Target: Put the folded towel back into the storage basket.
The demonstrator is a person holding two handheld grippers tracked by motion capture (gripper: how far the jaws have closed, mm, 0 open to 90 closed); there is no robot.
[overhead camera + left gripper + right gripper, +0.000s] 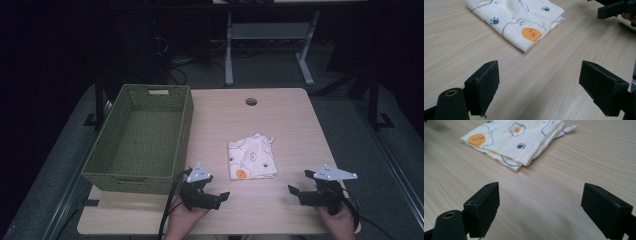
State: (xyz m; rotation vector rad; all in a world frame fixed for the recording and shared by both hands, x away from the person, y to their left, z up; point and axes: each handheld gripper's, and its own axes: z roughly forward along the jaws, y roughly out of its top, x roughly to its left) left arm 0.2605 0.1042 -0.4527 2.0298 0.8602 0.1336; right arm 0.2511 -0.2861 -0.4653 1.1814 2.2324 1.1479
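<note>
A folded white cloth (252, 157) printed with paw marks, eggs and an orange face lies in the middle of the wooden table (280, 115). My left gripper (214, 196) rests near the front edge, left of the cloth, jaws wide apart and empty. In the left gripper view the cloth (516, 21) lies ahead of the open gripper (539, 87), well short of its pads. My right gripper (298, 191) sits at the front right, also open and empty. The right gripper view has the cloth (516, 140) ahead and to the left of the gripper (540, 207).
A green woven basket (141, 137) with nothing inside stands on the table's left side, close to my left gripper. A round cable hole (251, 101) is at the table's far edge. Beyond the table are dark floor and desk legs (229, 50).
</note>
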